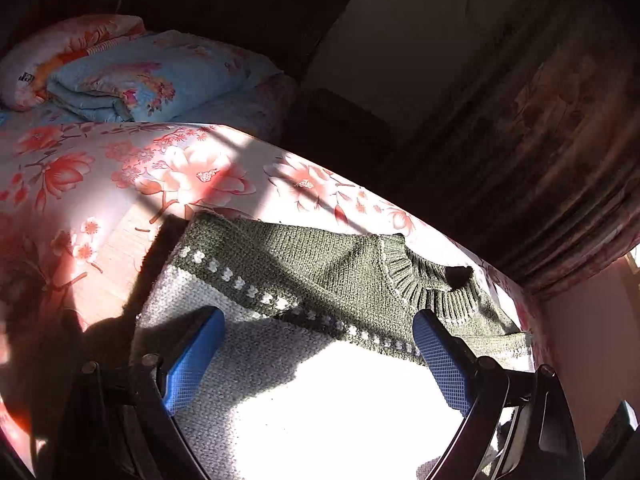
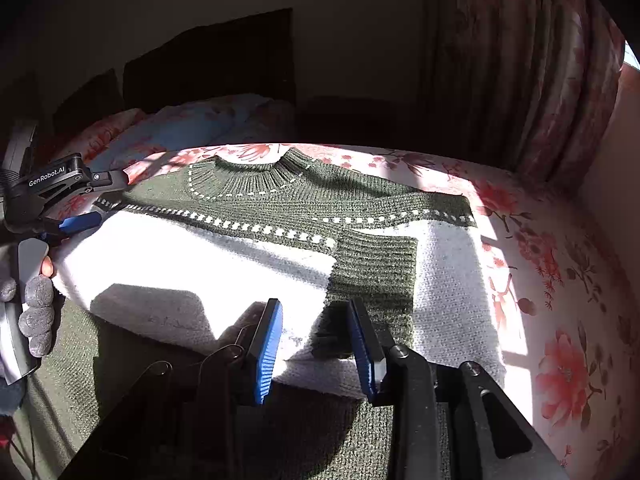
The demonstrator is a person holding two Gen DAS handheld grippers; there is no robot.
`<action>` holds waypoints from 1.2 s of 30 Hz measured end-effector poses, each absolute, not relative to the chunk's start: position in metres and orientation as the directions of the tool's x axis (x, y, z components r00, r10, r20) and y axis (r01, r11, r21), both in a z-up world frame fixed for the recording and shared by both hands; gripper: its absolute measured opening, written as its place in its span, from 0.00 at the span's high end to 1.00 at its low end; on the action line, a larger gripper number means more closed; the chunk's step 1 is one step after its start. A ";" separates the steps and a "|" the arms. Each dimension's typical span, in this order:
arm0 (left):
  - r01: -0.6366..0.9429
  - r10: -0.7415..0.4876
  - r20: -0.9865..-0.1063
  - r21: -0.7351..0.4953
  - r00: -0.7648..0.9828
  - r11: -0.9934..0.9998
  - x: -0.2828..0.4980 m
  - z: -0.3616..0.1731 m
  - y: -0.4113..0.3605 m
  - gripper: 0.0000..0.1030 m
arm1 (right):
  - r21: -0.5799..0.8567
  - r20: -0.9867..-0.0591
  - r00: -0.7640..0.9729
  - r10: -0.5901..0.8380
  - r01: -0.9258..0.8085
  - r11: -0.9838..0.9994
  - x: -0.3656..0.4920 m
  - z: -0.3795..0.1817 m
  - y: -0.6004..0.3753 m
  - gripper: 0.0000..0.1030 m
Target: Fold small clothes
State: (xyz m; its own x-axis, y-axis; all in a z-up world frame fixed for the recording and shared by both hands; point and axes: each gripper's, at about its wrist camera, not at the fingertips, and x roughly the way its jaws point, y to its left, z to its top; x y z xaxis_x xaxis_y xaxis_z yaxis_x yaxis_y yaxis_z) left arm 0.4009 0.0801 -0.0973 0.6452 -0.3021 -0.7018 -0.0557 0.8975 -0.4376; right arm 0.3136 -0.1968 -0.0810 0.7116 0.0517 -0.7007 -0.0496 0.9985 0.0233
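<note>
Blue-padded jaws fill the bottom of both wrist views, and beyond them spreads the bed (image 2: 568,280), its sheet printed with large pink and red flowers and lit by hard sunlight. At the far end of the bed lie a folded pale blue quilt (image 1: 160,76) and a floral pillow (image 1: 60,52); heavy patterned curtains (image 2: 532,80) hang along the right.

On the sheet lies the sweater (image 2: 304,208), knitted, with a dark green top part, a white body and a row of white dots where the two colours meet. It rests flat with its ribbed collar (image 2: 256,178) pointing away from the right wrist camera towards the far end of the bed, so its long axis runs from that camera out towards the pillow end. One green sleeve (image 2: 376,272) is folded in over the white body, its ribbed cuff end lying nearest the right jaws.

In its own view the left gripper (image 1: 320,360) stands with its jaws wide apart over the white knit, nothing between the pads. The right view shows that same gripper at the sweater's left edge, a gloved hand (image 2: 36,308) around its handle.

Hovering just over the cuff end of the folded sleeve, the right gripper (image 2: 316,348) has its jaws narrowly apart, and the pads do not press on the cloth.
</note>
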 end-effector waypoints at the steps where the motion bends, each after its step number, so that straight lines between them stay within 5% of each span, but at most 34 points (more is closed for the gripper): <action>1: -0.038 -0.328 -0.700 -0.452 0.634 0.891 0.402 -0.095 0.076 0.00 | 0.028 -0.700 0.712 0.056 -0.051 0.998 0.314 -0.081 -0.197 0.65; 3: 0.021 -0.384 -0.688 -0.473 0.616 0.881 0.406 -0.087 0.065 0.00 | 0.032 -0.700 0.712 0.060 -0.052 0.998 0.314 -0.081 -0.197 0.65; 7: 0.044 -0.308 -0.763 -0.346 0.569 0.937 0.433 -0.090 0.036 0.00 | 0.039 -0.699 0.712 0.066 -0.053 0.998 0.314 -0.082 -0.198 0.65; 11: -0.034 -0.109 -0.832 -0.151 0.545 0.988 0.451 -0.102 0.024 0.00 | 0.059 -0.696 0.713 0.081 -0.056 0.997 0.313 -0.082 -0.201 0.65; 14: -0.135 -0.052 -0.825 -0.153 0.563 0.979 0.443 -0.099 0.029 0.00 | 0.073 -0.694 0.714 0.092 -0.057 0.996 0.314 -0.082 -0.202 0.64; 17: -0.038 -0.146 -0.782 -0.213 0.606 0.976 0.425 -0.090 0.016 0.00 | 0.090 -0.691 0.715 0.105 -0.058 0.994 0.314 -0.082 -0.205 0.64; 21: 0.006 -0.043 -0.786 -0.050 0.617 0.999 0.428 -0.091 0.002 0.00 | 0.091 -0.691 0.715 0.108 -0.061 0.994 0.313 -0.082 -0.204 0.64; 30: -0.016 -0.121 -0.773 -0.167 0.623 0.986 0.430 -0.107 0.031 0.00 | 0.130 -0.718 0.668 0.195 -0.146 0.981 0.323 -0.066 -0.202 0.57; 36: -0.014 -0.137 -0.765 -0.188 0.630 0.982 0.430 -0.106 0.032 0.00 | -0.005 -0.746 0.651 0.139 -0.215 0.977 0.393 -0.036 -0.195 0.57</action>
State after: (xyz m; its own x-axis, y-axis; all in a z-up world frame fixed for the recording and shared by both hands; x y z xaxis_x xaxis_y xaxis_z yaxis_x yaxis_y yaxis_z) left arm 0.4305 0.0321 -0.1063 0.6296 -0.1374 -0.7646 -0.0143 0.9820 -0.1882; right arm 0.3928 -0.1951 -0.0363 0.6508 0.1392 -0.7464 -0.2150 0.9766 -0.0054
